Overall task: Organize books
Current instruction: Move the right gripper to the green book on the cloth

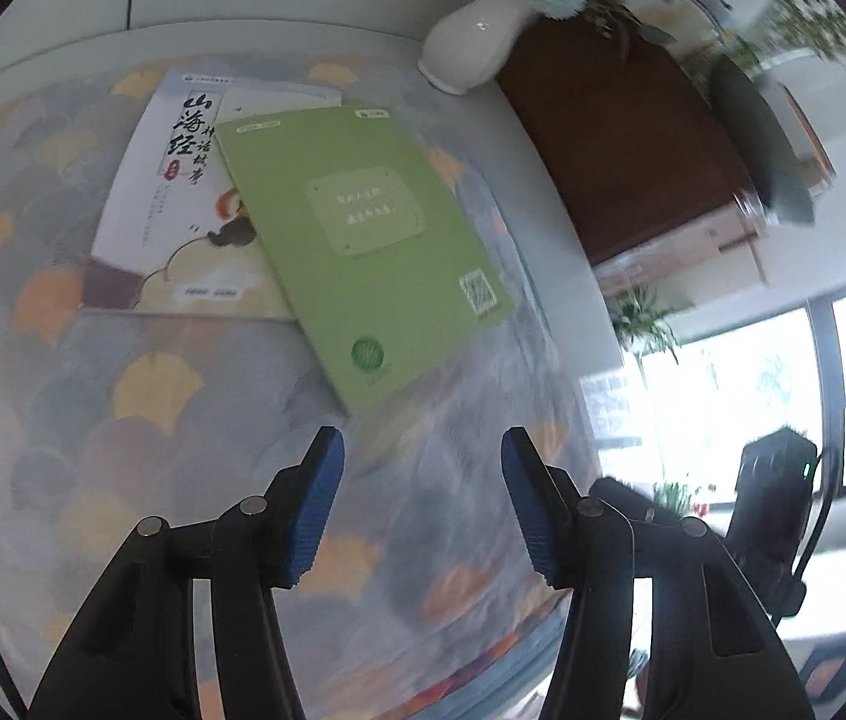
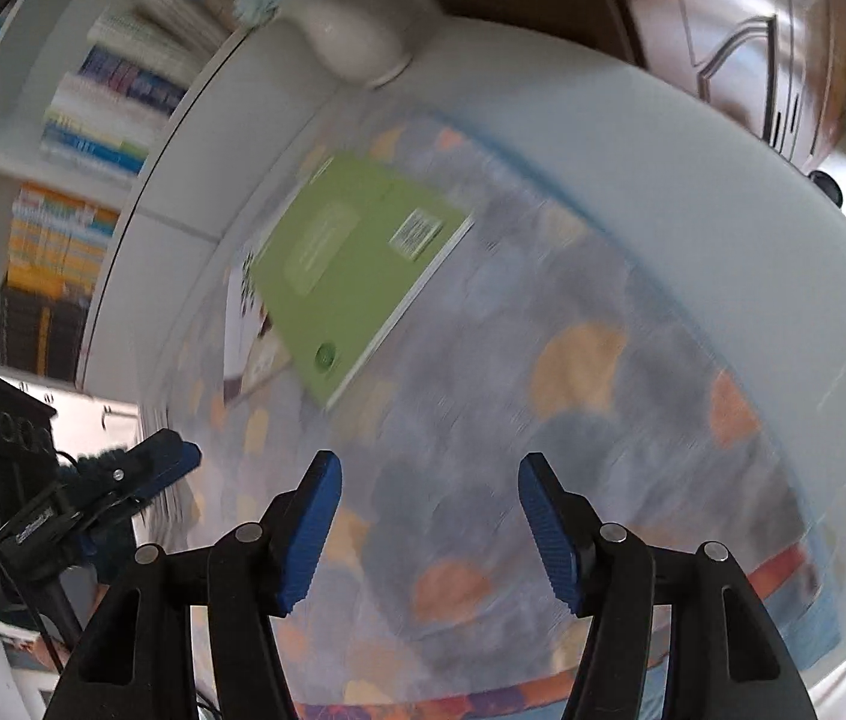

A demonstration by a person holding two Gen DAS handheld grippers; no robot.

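Observation:
A green book (image 1: 363,246) lies askew on top of a white illustrated book (image 1: 165,210) with black Chinese lettering, both flat on the patterned tablecloth (image 1: 123,420). My left gripper (image 1: 420,450) is open and empty, just short of the green book's near corner. In the right wrist view the green book (image 2: 351,264) lies ahead and to the left, with the white book (image 2: 243,324) showing beneath it. My right gripper (image 2: 429,474) is open and empty above the cloth. The left gripper (image 2: 153,468) shows at the left edge of that view.
A white vase (image 1: 471,42) with blue and white flowers stands at the table's far edge, also in the right wrist view (image 2: 351,36). A white bookshelf (image 2: 63,150) full of books is at the left. A brown wooden cabinet (image 1: 633,138) stands beyond the table.

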